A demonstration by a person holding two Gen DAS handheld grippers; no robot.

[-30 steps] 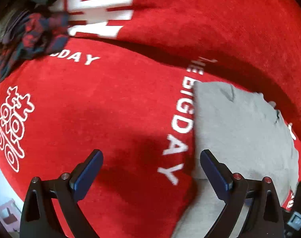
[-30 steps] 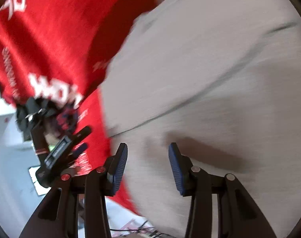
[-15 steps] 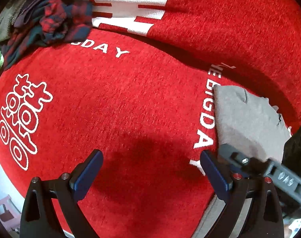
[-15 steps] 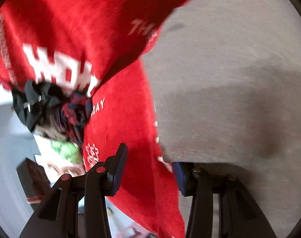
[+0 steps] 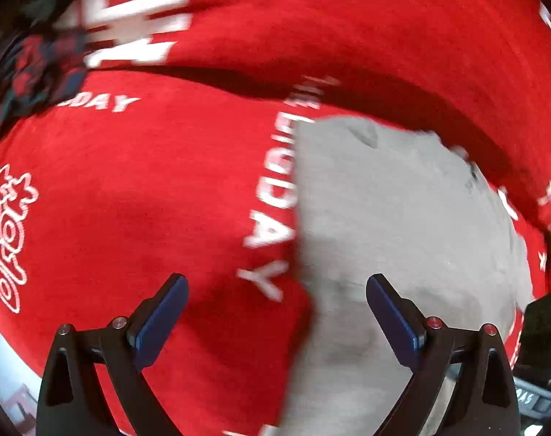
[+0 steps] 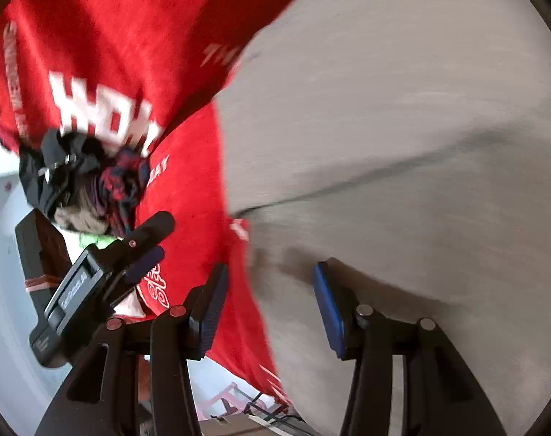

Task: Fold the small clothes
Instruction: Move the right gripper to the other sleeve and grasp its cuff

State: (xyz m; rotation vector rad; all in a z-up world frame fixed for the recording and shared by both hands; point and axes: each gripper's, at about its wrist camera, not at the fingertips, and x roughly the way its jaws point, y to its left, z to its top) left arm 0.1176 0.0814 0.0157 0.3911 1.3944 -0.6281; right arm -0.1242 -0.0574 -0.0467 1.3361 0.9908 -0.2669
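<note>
A grey garment (image 5: 395, 225) lies flat on a red cloth with white lettering (image 5: 148, 189). In the right wrist view the grey garment (image 6: 402, 127) fills the right side, with a fold line across it. My left gripper (image 5: 275, 305) is open and empty, hovering over the garment's left edge. My right gripper (image 6: 270, 305) is open and empty, its right finger over the garment, its left over red cloth. The left gripper's body (image 6: 104, 276) shows at the lower left of the right wrist view.
A heap of dark and plaid clothes (image 5: 35, 69) lies at the far left of the red cloth; it shows in the right wrist view (image 6: 86, 185) too. The red cloth's edge drops off at lower left (image 6: 246, 359), with floor and cables below.
My right gripper pulled back off the garment's edge and left the left wrist view. My left gripper shifted right, so more of the grey garment lies ahead of it. Both stay open.
</note>
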